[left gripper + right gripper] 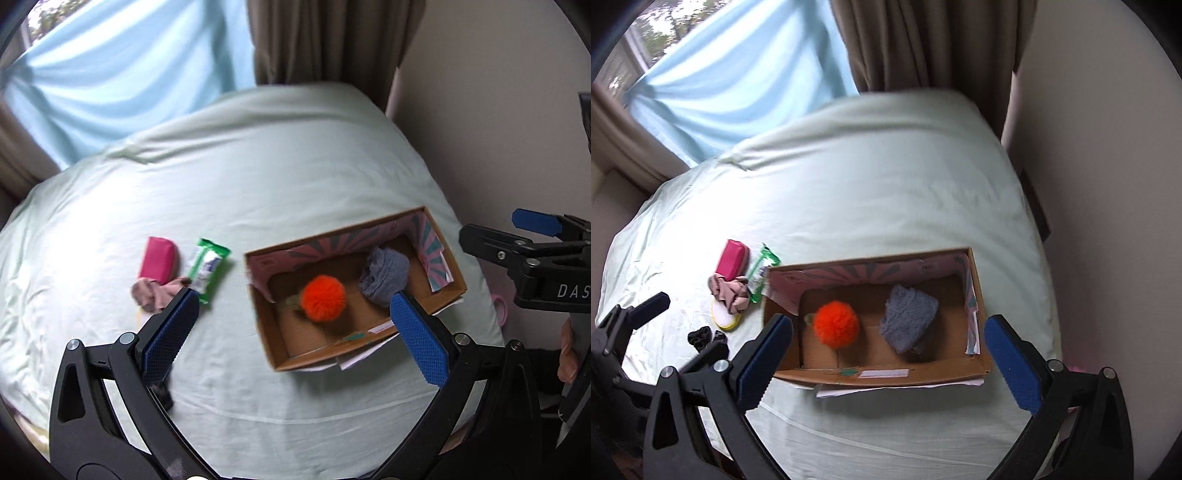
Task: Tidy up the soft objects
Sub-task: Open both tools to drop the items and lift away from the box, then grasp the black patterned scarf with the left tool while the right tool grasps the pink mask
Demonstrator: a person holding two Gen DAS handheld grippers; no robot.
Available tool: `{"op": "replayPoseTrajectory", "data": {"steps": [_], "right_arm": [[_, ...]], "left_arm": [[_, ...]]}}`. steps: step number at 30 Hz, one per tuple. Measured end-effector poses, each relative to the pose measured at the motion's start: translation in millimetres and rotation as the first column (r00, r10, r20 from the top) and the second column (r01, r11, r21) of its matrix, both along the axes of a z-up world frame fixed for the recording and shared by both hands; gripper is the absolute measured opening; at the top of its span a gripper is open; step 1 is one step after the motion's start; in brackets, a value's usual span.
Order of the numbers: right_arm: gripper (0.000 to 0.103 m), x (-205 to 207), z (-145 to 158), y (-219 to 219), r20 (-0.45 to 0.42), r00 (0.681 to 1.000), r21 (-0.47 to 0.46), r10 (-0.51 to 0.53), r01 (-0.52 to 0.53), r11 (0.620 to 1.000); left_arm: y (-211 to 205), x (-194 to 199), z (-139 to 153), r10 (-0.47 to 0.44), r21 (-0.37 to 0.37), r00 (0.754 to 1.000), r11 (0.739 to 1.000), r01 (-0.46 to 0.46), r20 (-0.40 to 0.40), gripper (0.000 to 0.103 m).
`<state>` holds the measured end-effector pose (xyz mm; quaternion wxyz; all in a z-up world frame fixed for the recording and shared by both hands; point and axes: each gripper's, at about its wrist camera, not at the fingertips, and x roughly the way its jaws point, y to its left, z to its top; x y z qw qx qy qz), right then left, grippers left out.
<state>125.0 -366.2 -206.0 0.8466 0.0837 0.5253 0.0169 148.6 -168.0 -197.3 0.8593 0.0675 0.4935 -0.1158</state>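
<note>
Left hand-held gripper: jaws spread wide, empty, hovering above the open brown cardboard box, over its left end.
Right hand-held gripper: spread, empty, above box's near wall.
In box: fluffy orange pom-pom left, folded grey knit cloth right.
Left of box: pink pouch, green wipes packet, crumpled beige cloth, on pale green bed sheet.
Room: open sheet beyond box.

Left tool and right tool both empty, blue-padded fingers spread wide, side by side.
</note>
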Motion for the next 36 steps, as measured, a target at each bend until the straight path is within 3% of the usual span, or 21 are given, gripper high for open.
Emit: {"op": "replayPoseTrajectory", "data": {"steps": [10, 16, 20, 28, 36], "right_arm": [[0.103, -47, 67, 76, 0.203, 0.977, 0.001, 0.06, -0.061, 0.998], [0.103, -72, 83, 133, 0.285, 0.958, 0.004, 0.011, -0.013, 1.0], [0.103, -86, 87, 173, 0.318, 0.948, -0.041, 0.001, 0.013, 0.999], [0.103, -105, 84, 238, 0.343, 0.939, -0.083, -0.006, 0.037, 0.996], [0.103, -97, 63, 294, 0.351, 0.936, -0.085, 0.019, 0.012, 0.996]], "left_arm": [[103, -59, 49, 0.137, -0.027, 0.984, 0.991, -0.134, 0.111, 0.103], [174, -89, 59, 0.193, -0.045, 0.966, 0.981, -0.188, 0.174, 0.103], [221, -100, 64, 0.212, -0.046, 0.956, 0.977, -0.207, 0.204, 0.103], [303, -108, 55, 0.225, -0.056, 0.955, 0.974, -0.218, 0.195, 0.103], [354, -104, 16, 0.198, -0.045, 0.97, 0.98, -0.194, 0.142, 0.103]]}}
